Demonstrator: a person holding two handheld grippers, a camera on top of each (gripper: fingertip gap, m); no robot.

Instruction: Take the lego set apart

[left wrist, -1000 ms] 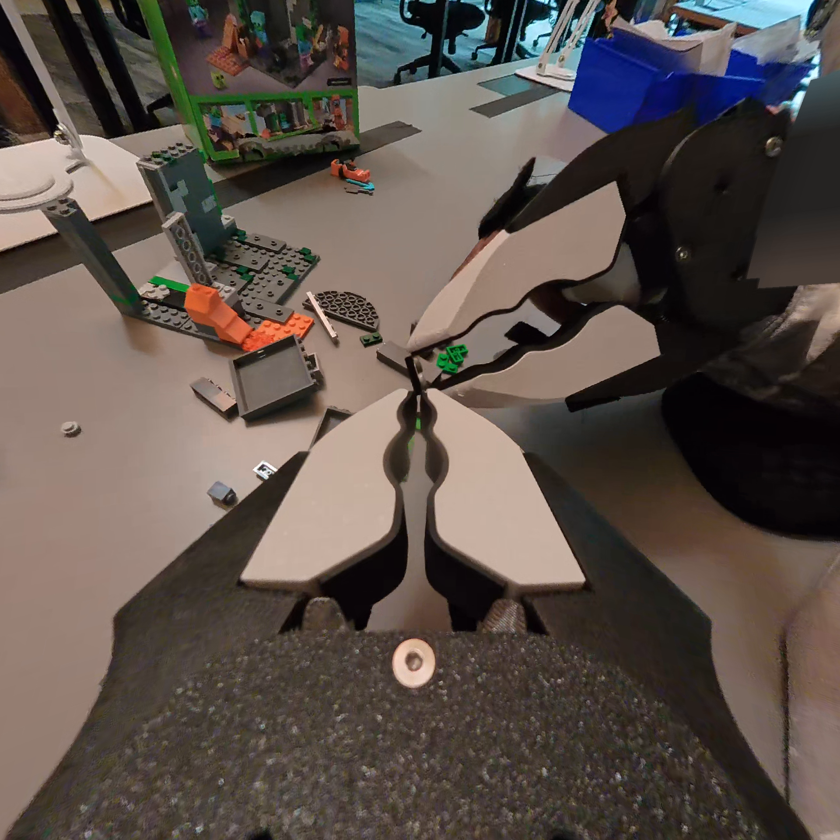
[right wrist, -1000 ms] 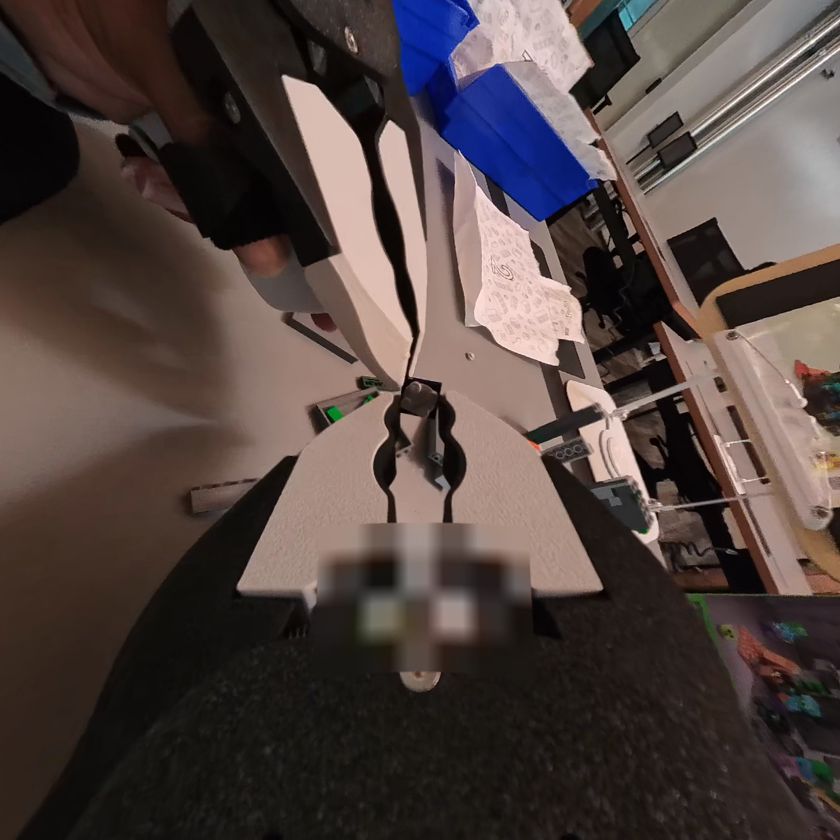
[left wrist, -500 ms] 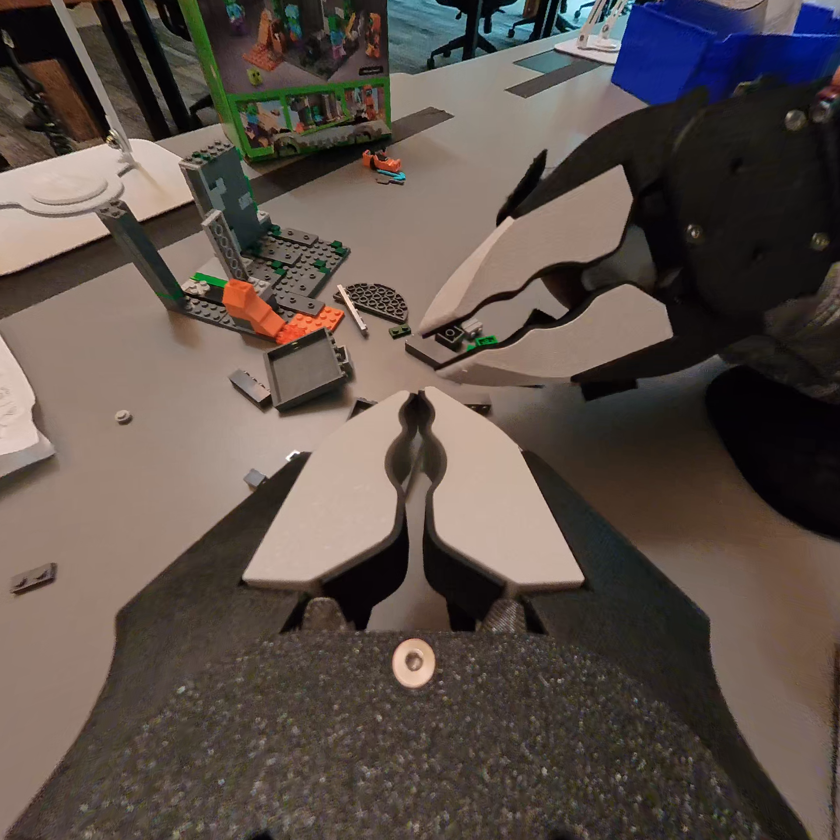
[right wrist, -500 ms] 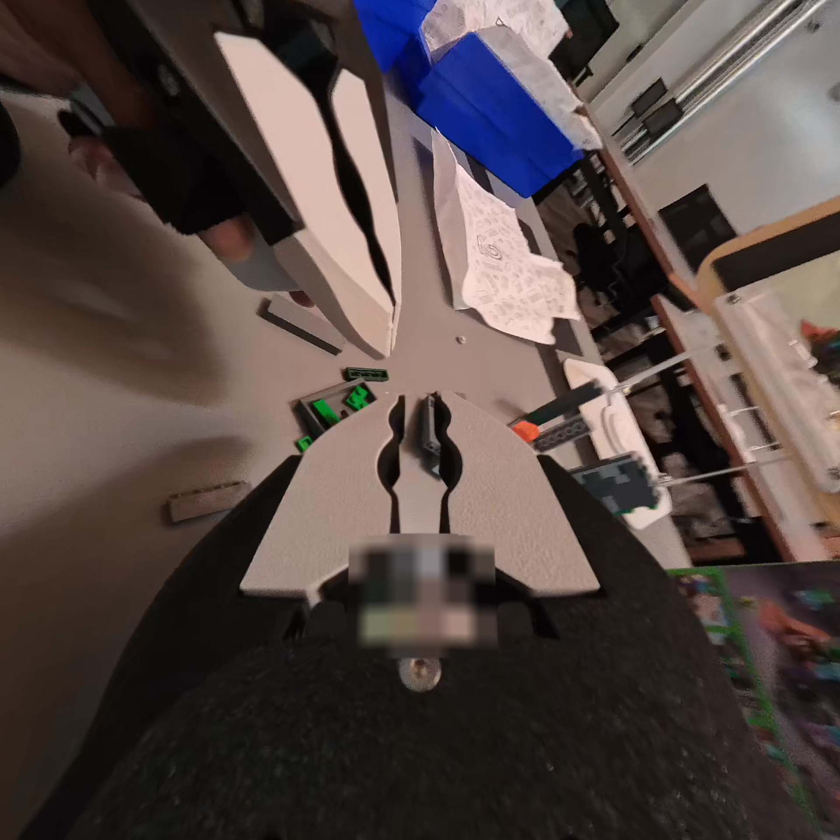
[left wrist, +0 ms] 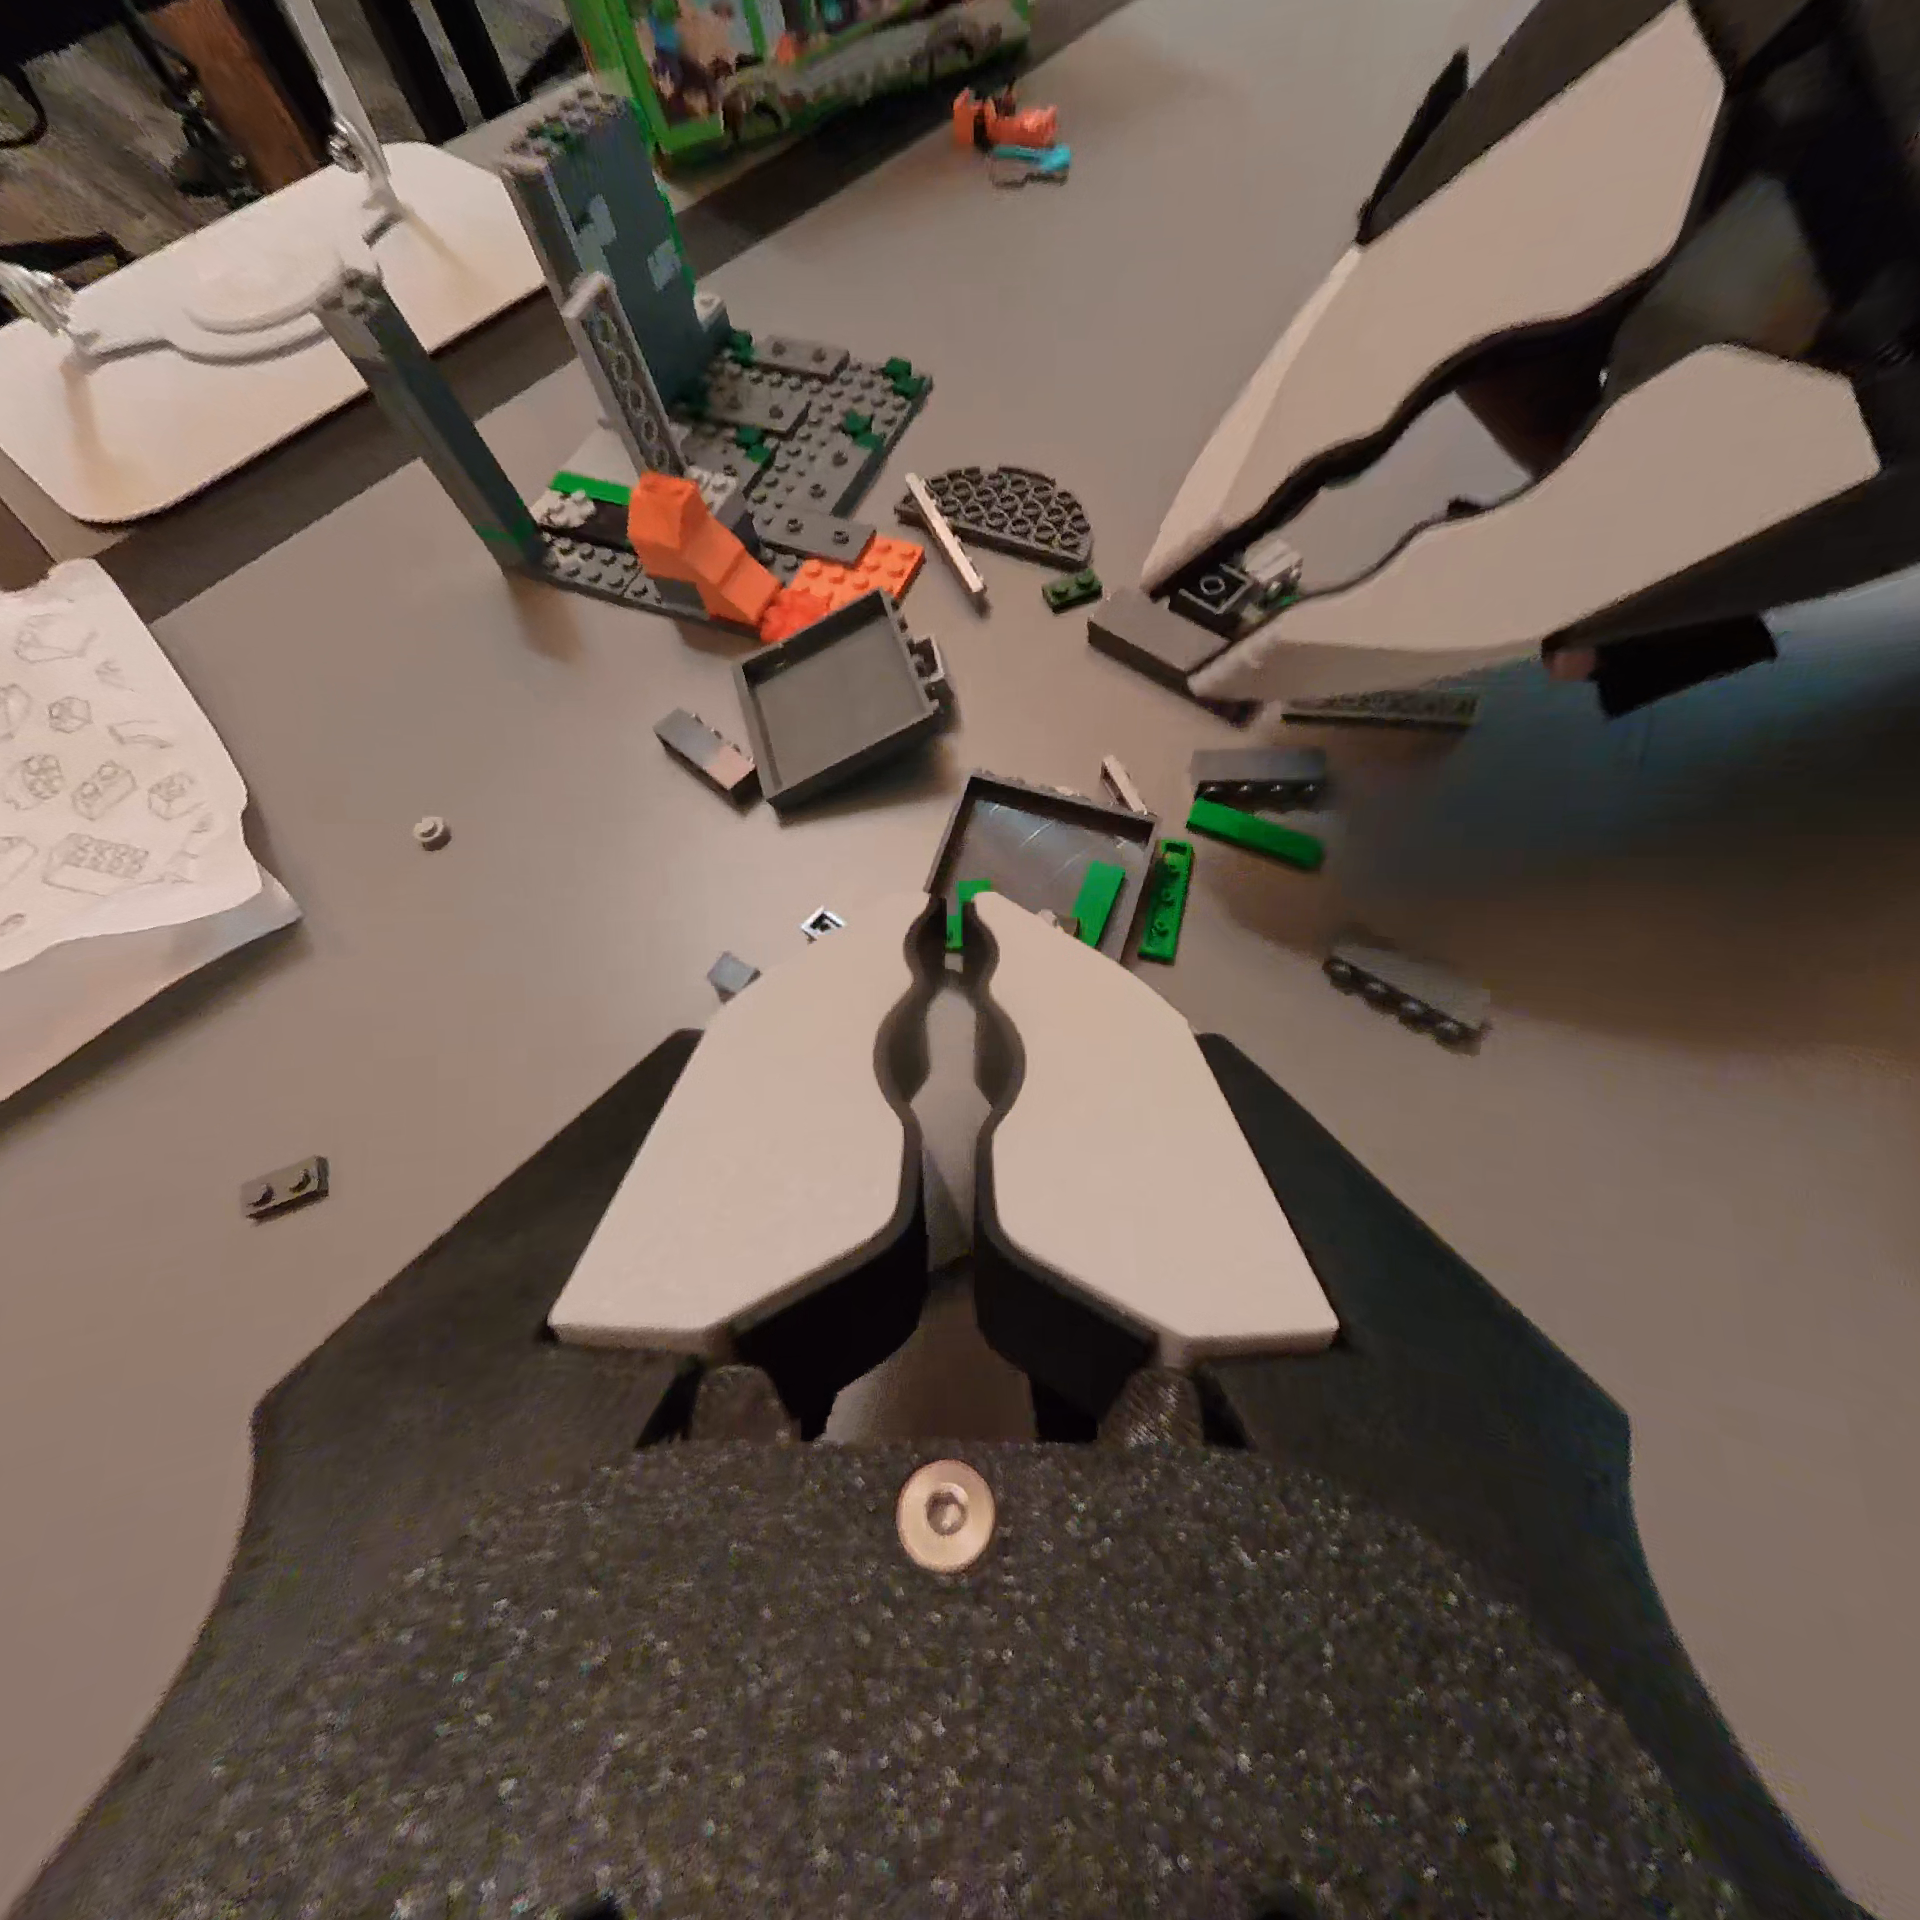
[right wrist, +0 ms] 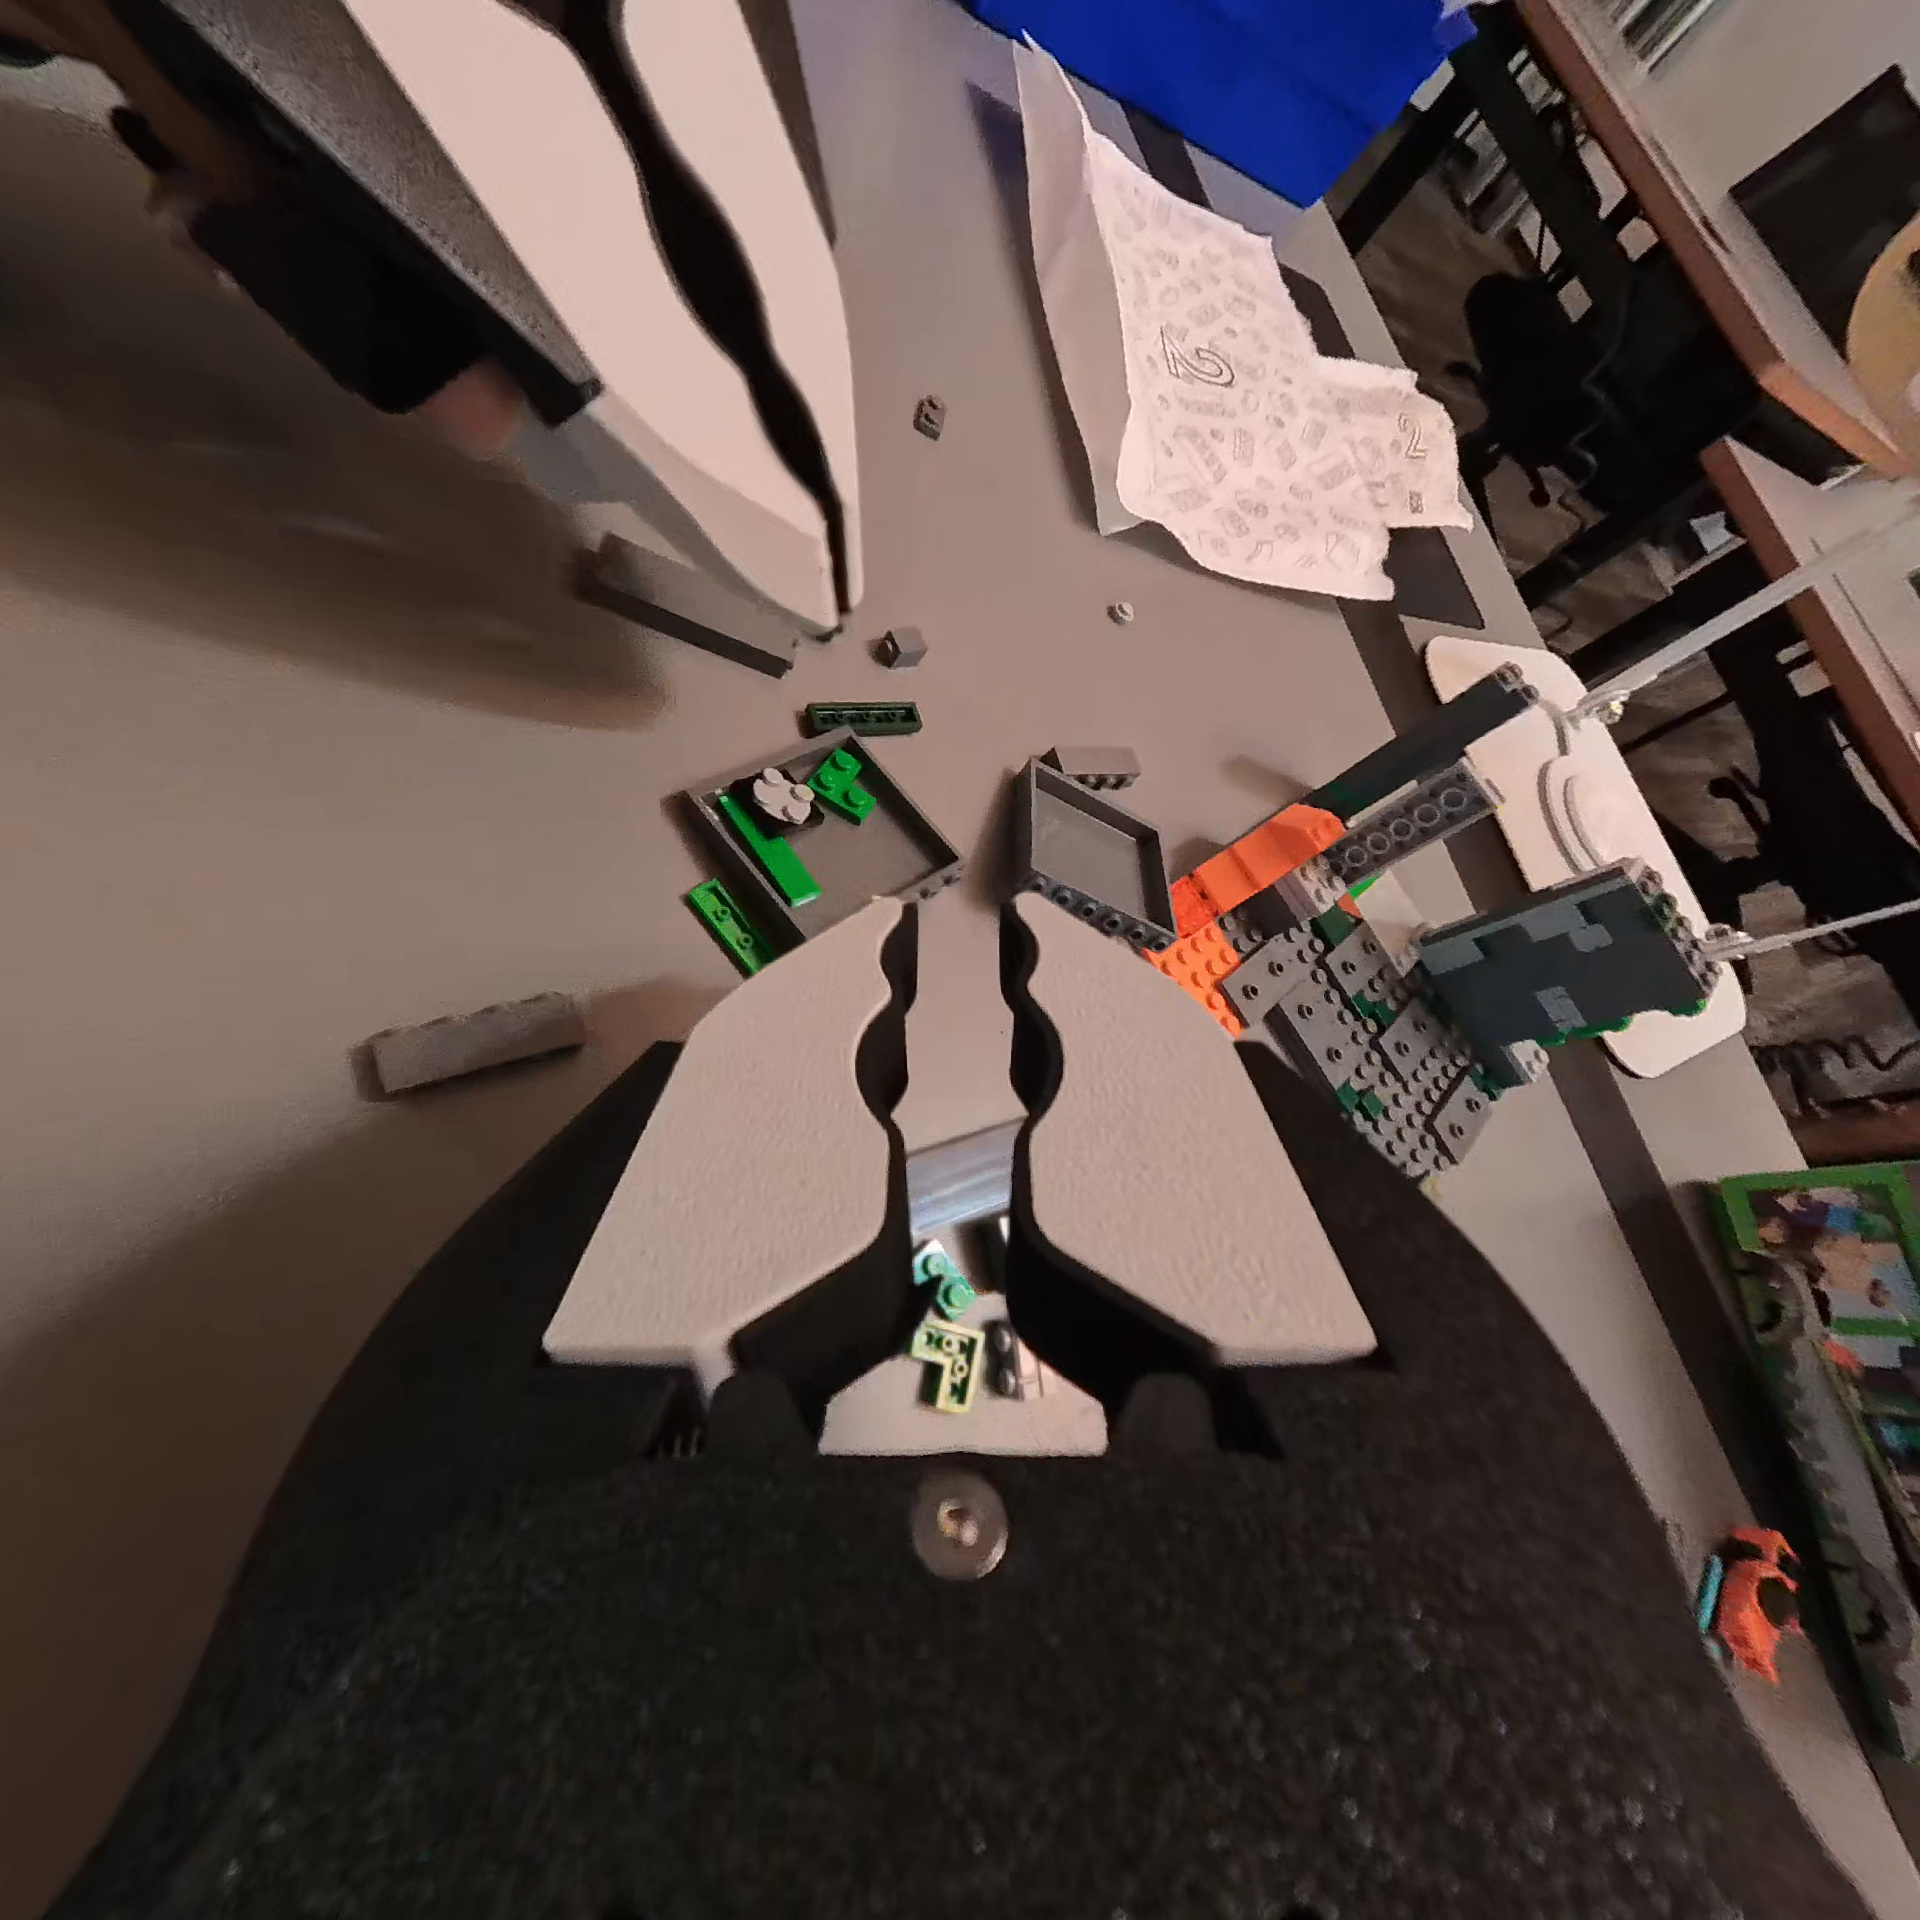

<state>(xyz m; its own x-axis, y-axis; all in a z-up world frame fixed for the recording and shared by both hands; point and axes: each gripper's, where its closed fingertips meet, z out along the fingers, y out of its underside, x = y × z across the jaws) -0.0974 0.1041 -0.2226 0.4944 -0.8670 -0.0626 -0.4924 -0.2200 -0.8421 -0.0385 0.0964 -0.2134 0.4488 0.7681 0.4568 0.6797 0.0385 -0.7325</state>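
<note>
The part-built lego set [left wrist: 748, 468] stands on the grey table: dark base plates, a dark grey tower, a slanted pillar and orange bricks. It also shows in the right wrist view [right wrist: 1351, 997]. Loose pieces lie in front of it, among them an empty grey tray piece [left wrist: 842, 707] and a second tray piece [left wrist: 1049, 852] with green plates in it [right wrist: 821, 842]. My left gripper [left wrist: 958, 914] is shut and empty above that second tray. My right gripper [right wrist: 956, 920] is open and empty; in the left wrist view [left wrist: 1195, 634] it hangs over a dark flat tile [left wrist: 1148, 634].
The green lego box [left wrist: 831, 62] stands behind the set. A printed paper bag [left wrist: 83, 758] lies at the left. A white stand base [left wrist: 208, 343] sits behind the pillar. Blue bins [right wrist: 1226, 73] are at the far end. A small orange figure [left wrist: 1003, 125] lies near the box. There is about 7 centimeters between the tips of the two grippers. Between my right fingertips and the part-built lego set [left wrist: 748, 468] there is roughly 15 centimeters. My right wrist view [right wrist: 1348, 988] looks at it from another angle.
The two grippers have drawn apart and pulled back from each other. My right gripper has opened and no longer holds the small grey piece. My left gripper stays shut.
</note>
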